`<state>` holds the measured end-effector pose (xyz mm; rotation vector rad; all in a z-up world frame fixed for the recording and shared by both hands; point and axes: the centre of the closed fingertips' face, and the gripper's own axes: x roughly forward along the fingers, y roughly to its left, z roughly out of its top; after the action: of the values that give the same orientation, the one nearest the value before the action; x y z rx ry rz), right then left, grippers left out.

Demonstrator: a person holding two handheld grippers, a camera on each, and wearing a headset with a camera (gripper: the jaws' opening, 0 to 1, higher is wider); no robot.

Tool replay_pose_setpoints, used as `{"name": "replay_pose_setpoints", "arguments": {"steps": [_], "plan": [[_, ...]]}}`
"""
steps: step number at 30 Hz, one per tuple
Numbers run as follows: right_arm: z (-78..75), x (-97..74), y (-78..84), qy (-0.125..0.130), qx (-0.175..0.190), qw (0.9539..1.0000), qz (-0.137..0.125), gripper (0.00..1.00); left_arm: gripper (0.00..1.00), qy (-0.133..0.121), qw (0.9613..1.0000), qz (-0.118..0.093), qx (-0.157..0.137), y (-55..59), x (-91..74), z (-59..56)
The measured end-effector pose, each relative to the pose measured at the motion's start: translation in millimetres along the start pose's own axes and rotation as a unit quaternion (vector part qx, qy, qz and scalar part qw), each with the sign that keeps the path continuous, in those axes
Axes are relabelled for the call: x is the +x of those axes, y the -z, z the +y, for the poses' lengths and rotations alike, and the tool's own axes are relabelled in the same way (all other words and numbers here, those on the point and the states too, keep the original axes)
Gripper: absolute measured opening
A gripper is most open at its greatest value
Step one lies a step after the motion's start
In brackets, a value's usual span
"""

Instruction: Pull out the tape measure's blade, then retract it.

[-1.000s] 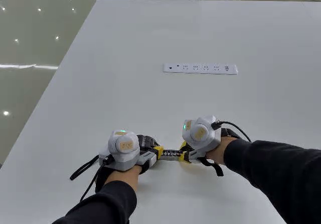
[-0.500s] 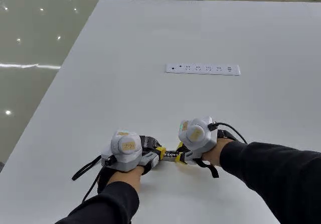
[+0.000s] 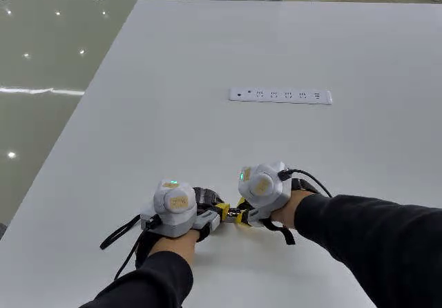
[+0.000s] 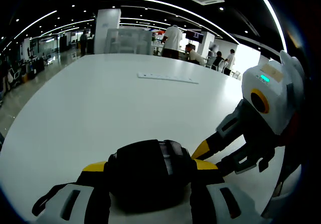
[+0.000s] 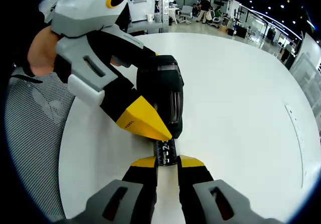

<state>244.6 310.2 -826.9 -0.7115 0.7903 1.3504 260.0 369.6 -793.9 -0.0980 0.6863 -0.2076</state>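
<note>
tape measure (image 3: 205, 197) lies low in the middle of the head view, clamped in the left gripper (image 4: 150, 166), while the right gripper (image 5: 166, 161) pinches its short blade (image 5: 165, 151); better to guide it in slowly and straight

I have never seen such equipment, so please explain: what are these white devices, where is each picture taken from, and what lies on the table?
There is no robot: a person holds a two-jaw gripper in each hand. One picture comes from a camera on the person's head, looking down; the two round pictures come from cameras on the grippers. The left gripper is closed around the black tape measure. The right gripper pinches the short piece of blade sticking out of it. On the white table a white power strip lies farther away.
</note>
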Motion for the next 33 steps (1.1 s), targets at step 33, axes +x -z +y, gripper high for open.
{"name": "replay_pose_setpoints", "arguments": {"steps": [33], "plan": [[4.6, 10.8, -12.6, 0.0, -0.009, 0.9999, -0.008, 0.12, 0.61, 0.008, 0.9999, 0.014, -0.002, 1.7, 3.2, 0.6]]}}
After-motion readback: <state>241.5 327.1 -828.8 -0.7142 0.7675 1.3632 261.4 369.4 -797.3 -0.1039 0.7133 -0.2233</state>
